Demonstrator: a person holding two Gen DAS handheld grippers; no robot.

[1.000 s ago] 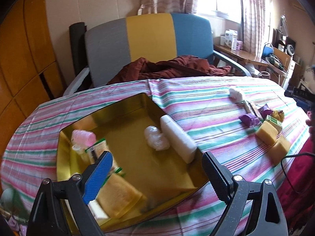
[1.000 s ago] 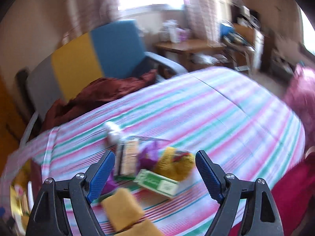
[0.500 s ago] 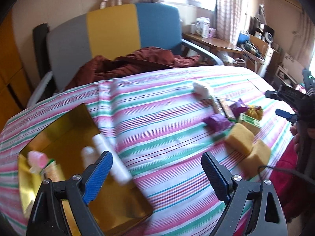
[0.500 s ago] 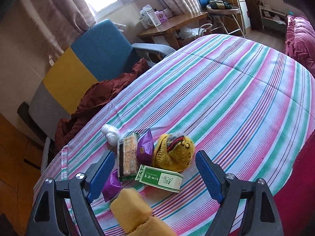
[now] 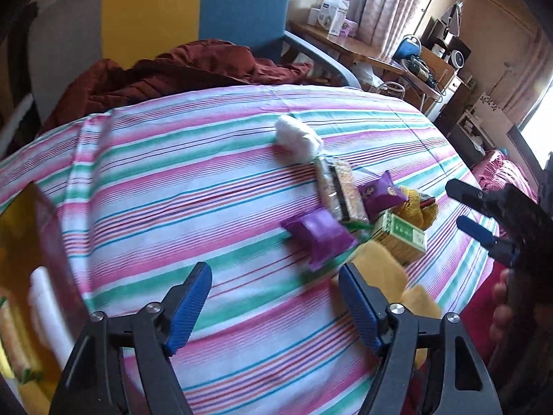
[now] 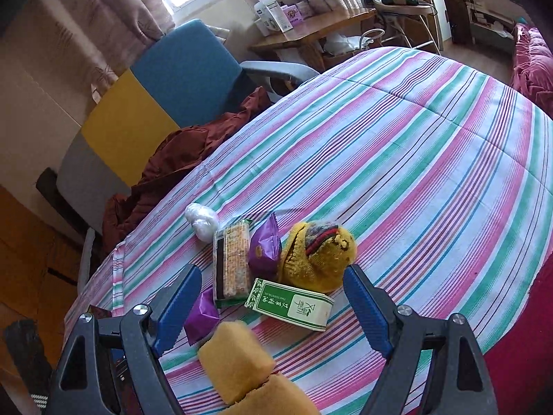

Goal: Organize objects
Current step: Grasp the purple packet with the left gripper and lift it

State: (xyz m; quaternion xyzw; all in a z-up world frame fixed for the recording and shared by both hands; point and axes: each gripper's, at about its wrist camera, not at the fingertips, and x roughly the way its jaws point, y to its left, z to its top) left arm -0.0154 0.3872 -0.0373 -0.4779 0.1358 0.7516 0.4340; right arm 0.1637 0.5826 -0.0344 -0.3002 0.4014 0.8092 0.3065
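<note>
A cluster of objects lies on the striped tablecloth (image 6: pixel 414 159): a white bundle (image 6: pixel 202 221), a cracker pack (image 6: pixel 232 263), two purple packets (image 6: pixel 265 247) (image 6: pixel 202 314), a yellow knitted item (image 6: pixel 318 256), a green-and-white box (image 6: pixel 290 304) and two yellow sponges (image 6: pixel 235 363). My right gripper (image 6: pixel 269 307) is open and empty, just above the box and sponges. My left gripper (image 5: pixel 276 301) is open and empty over the cloth, left of the cluster (image 5: pixel 321 235). The gold tray (image 5: pixel 20 242) with several items sits at the far left.
An armchair (image 5: pixel 193 10) with a dark red cloth (image 5: pixel 166 72) stands behind the table. A desk with boxes (image 6: pixel 304 31) and shelves stand by the window. A red cover (image 6: pixel 532 55) lies at the right. My right gripper also shows in the left wrist view (image 5: pixel 484 214).
My left gripper has swung right, away from the gold tray towards the cluster. My right gripper has moved slightly closer to the cluster. Both stay open.
</note>
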